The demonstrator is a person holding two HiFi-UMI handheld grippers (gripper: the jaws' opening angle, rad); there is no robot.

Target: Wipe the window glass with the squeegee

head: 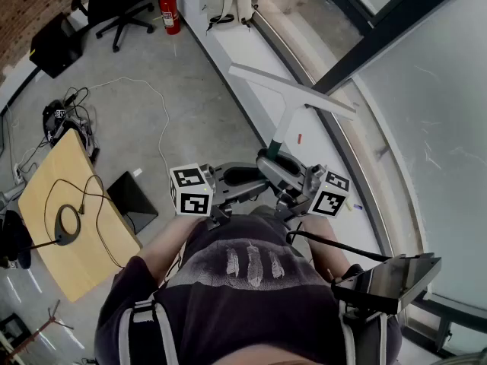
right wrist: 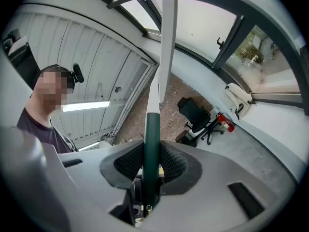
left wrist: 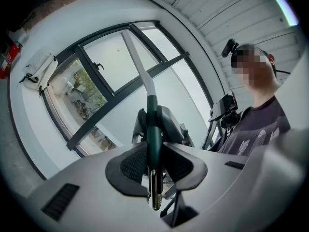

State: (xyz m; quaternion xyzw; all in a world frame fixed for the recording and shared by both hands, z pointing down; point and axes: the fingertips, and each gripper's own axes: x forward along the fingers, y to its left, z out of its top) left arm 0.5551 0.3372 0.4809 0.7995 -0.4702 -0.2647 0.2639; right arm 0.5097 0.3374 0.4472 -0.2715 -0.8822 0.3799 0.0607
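Two grippers share one hold here. My left gripper (left wrist: 154,163) and my right gripper (right wrist: 150,166) both have their fingers pinched on the dark green handle (right wrist: 152,129) of the squeegee (head: 286,120), which points away from me. Its blade hangs over the white ledge, left of the window glass (head: 434,128) and, as far as I can judge, not touching it.

The biggest risk I see is the glass. If I swing right with the blade tilted, only one corner would meet the pane, so it would streak or scrape, not wipe. Next is the dark frame bar crossing the window; the wide blade could catch on it and twist in my hold. Both pinches sit close together low on the handle — leverage from the long shaft could make it slip round between the pads.

Counting, big to small:
- one window, split by dark bars into several panes
- one wooden table (head: 68,226), near left
- one office chair (head: 122,6), far left
- one squeegee
- two grippers
- one red fire extinguisher (head: 169,12), far
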